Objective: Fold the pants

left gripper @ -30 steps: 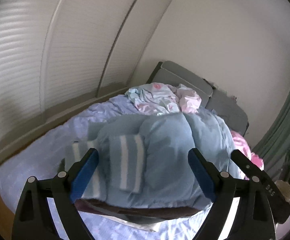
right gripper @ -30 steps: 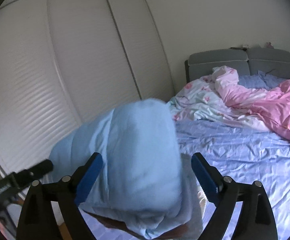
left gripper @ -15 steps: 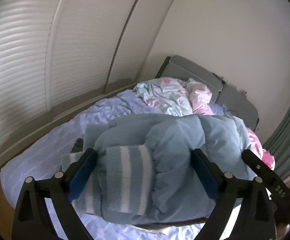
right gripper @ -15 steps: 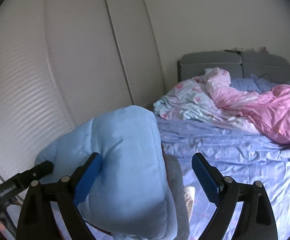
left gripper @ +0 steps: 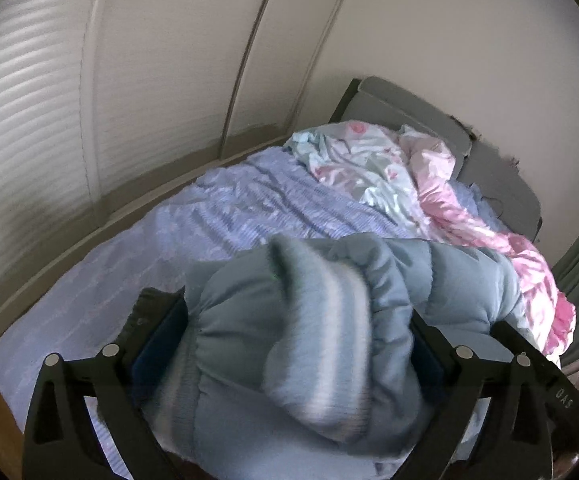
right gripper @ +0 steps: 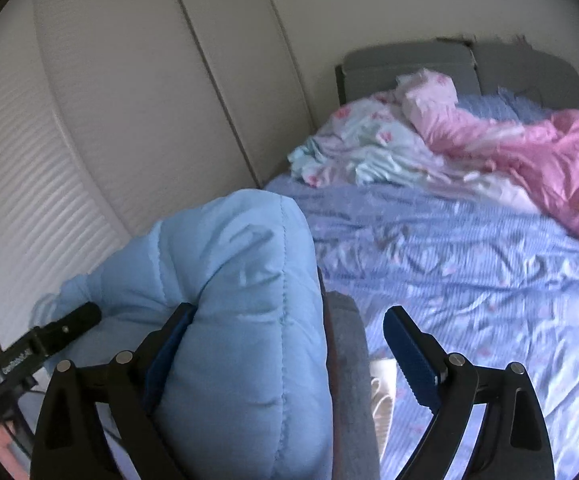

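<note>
The light blue padded pants [left gripper: 389, 304] are bunched up over the bed, with striped knit cuffs [left gripper: 321, 344] toward me. My left gripper [left gripper: 289, 344] stands open with the cuffed bundle filling the space between its fingers. In the right wrist view the pants [right gripper: 241, 300] rise as a puffy fold between the fingers of my right gripper [right gripper: 285, 344], which is open too; the fold leans against its left finger [right gripper: 165, 344], and a grey inner band [right gripper: 349, 344] shows beside it. I cannot tell what carries the pants.
The bed has a lilac striped sheet [right gripper: 469, 264]. A pink quilt [right gripper: 549, 152] and a floral blanket [left gripper: 361, 168] lie crumpled by the grey headboard [right gripper: 409, 64]. White sliding wardrobe doors [left gripper: 129, 92] run along the bed's left side.
The pants bundle has come closer and higher in both views, the striped cuffs now rolled up over the top. Both grippers have tilted down toward the bed, jaws still wide.
</note>
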`<state>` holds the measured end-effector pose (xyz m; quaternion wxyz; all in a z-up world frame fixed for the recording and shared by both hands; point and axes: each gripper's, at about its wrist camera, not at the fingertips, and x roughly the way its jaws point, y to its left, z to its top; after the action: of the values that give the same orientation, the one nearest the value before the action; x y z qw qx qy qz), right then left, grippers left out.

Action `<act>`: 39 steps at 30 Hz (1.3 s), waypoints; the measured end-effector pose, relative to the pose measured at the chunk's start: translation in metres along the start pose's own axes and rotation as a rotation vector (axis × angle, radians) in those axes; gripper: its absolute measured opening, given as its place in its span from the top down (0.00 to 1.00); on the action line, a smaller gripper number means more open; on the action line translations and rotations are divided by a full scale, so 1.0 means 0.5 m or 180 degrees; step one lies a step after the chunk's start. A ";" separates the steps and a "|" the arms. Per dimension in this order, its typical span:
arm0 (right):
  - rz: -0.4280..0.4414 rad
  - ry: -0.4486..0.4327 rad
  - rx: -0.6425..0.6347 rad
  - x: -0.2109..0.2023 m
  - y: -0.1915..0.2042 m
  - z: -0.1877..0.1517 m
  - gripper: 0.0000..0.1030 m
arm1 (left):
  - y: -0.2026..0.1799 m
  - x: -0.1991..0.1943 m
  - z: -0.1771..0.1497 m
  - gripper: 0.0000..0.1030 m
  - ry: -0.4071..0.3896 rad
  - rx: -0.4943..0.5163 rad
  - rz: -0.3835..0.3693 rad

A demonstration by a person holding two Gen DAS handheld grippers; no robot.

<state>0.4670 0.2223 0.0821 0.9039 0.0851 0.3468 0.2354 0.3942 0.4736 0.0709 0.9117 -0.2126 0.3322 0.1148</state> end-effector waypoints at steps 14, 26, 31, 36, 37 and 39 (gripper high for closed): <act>-0.0153 -0.0137 0.0001 -0.015 -0.005 -0.006 0.08 | -0.005 -0.036 0.005 0.00 -0.0050 -0.0244 -0.0087; 0.0124 -0.0406 -0.0451 -0.131 0.110 0.026 0.08 | -0.076 -0.192 0.038 0.00 -0.0564 0.0024 0.0256; 0.0196 -0.0385 -0.0388 -0.153 0.099 0.016 0.08 | -0.101 -0.250 0.010 0.00 -0.0657 0.0160 0.0193; 0.0333 -0.0593 -0.0440 -0.237 0.070 -0.004 0.08 | -0.139 -0.353 -0.049 0.00 -0.0867 0.0395 0.0311; 0.0362 -0.0675 -0.0457 -0.274 0.059 -0.017 0.08 | -0.151 -0.382 -0.074 0.00 -0.0912 0.0476 0.0383; 0.0329 -0.0789 -0.0495 -0.326 0.042 -0.037 0.08 | -0.168 -0.418 -0.115 0.00 -0.0934 0.0636 0.0504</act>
<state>0.3413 0.1616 0.1705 0.9304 0.0610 0.2084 0.2955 0.2340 0.3585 0.1942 0.9551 -0.0752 0.2212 0.1824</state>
